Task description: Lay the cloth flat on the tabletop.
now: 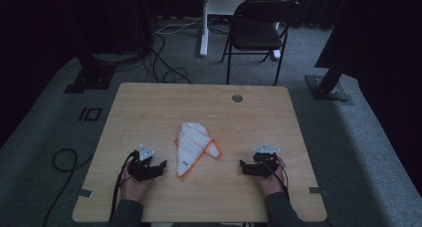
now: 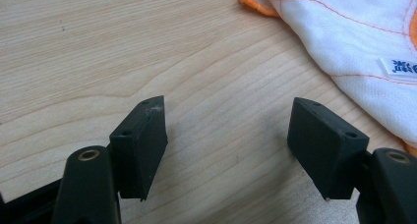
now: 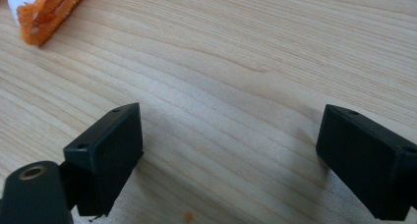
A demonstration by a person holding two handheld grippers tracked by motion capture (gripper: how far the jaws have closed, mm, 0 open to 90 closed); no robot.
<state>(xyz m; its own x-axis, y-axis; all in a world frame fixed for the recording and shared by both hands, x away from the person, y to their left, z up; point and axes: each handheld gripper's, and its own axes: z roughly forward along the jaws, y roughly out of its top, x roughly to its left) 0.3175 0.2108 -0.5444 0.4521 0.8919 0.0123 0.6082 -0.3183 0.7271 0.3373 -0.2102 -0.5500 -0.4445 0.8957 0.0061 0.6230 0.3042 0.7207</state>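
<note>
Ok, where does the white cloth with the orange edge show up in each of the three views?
High view: the cloth lies folded at the middle of the table, between the two claws.
Left gripper view: it fills the upper right corner, with a small blue-printed label at the right edge.
Right gripper view: one orange-edged tip pokes in at the upper left corner.
Shared landmark: the cloth's orange hem on the light wood grain.

we see a dim test room, like a lab: a plain wooden table (image 1: 149,107) on grey carpet (image 1: 45,132), a black folding chair (image 1: 259,30) far behind, and loose cables (image 1: 166,62) on the floor.
</note>
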